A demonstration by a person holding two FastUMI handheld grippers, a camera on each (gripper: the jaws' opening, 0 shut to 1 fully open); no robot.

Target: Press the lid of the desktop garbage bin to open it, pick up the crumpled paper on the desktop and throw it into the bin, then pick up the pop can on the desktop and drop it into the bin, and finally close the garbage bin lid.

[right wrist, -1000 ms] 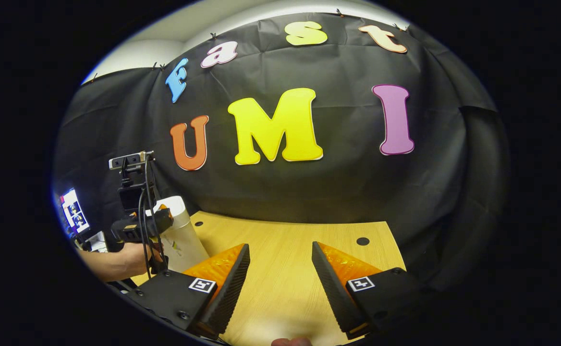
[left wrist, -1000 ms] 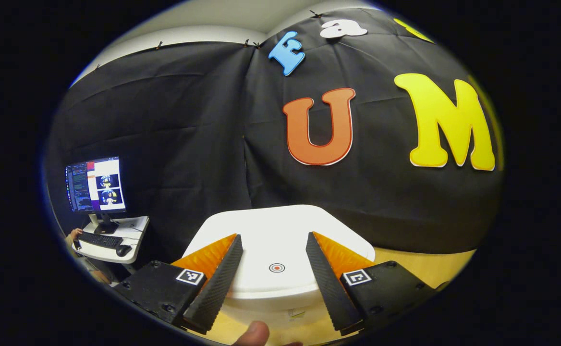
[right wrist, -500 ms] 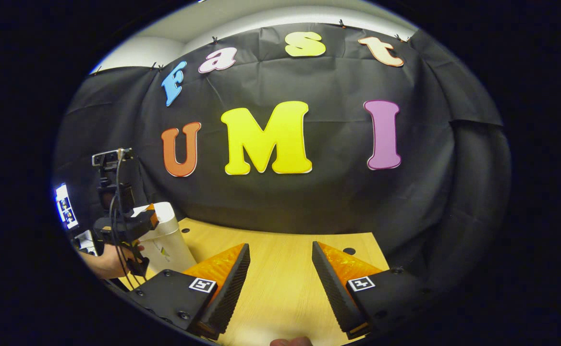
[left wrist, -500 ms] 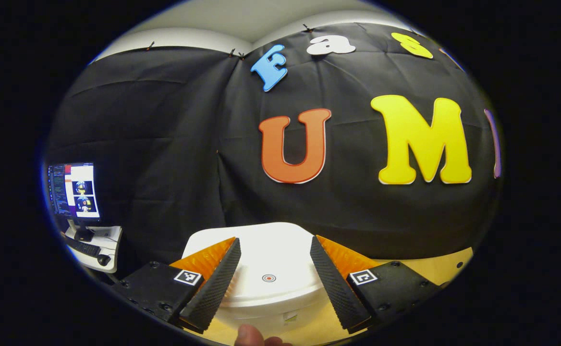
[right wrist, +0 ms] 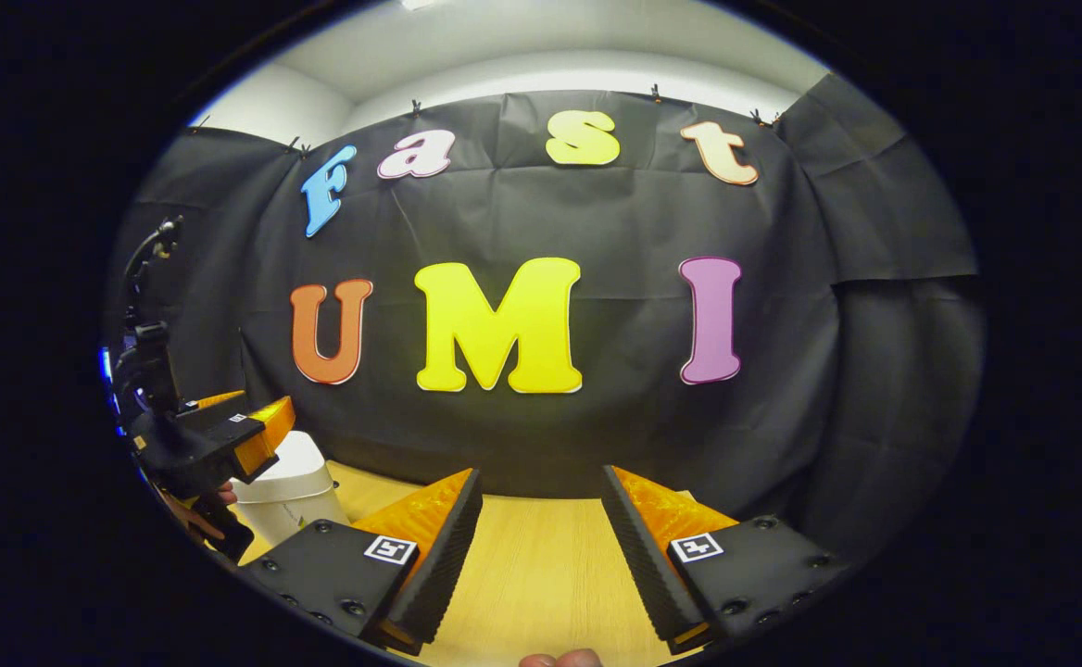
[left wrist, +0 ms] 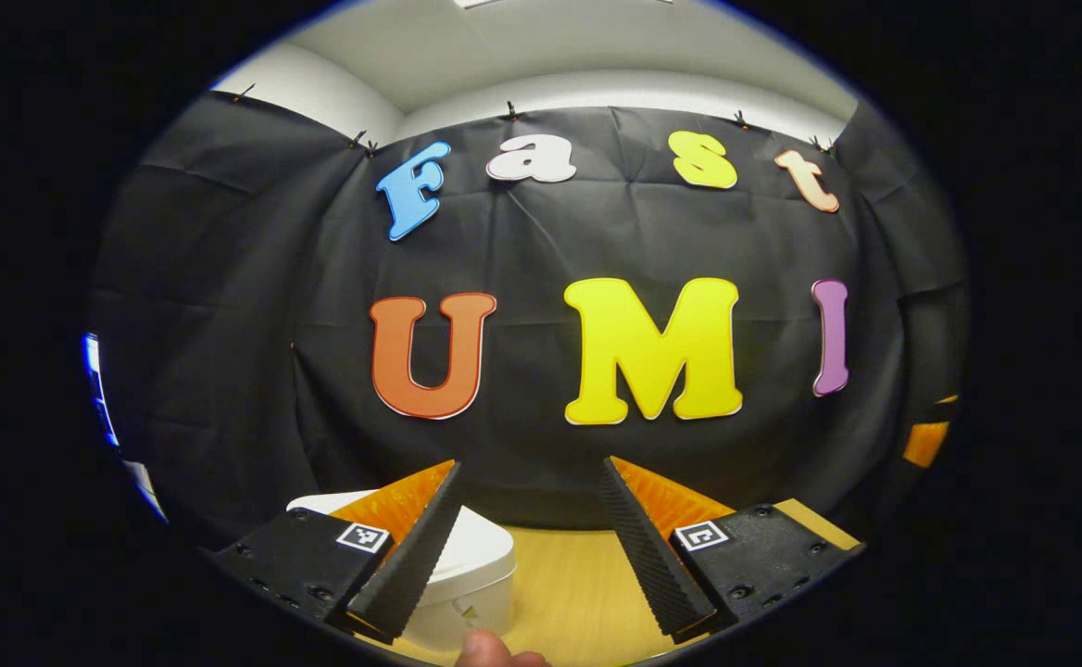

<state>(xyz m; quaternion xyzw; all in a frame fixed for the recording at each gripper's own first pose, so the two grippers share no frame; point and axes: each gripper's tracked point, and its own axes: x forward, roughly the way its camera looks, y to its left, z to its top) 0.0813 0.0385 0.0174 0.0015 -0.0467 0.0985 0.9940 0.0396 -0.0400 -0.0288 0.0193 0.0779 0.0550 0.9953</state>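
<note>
1. The garbage bin (left wrist: 467, 570) is seen with its lid down, below and left of the left gripper (left wrist: 527, 547); no paper or can is seen, so the task is judged near its end.
2. Both the left gripper and the right gripper (right wrist: 541, 556) are held level, jaws wide apart, nothing gripped.

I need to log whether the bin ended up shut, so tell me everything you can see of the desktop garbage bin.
The garbage bin is a small white container, plastic by its look, standing upright on the wooden desktop near the black cloth wall. Its flat, rounded lid lies level on the body, so it looks closed. A small mark shows low on its front. In the right gripper view the left gripper sits open above the bin; contact cannot be told.
</note>
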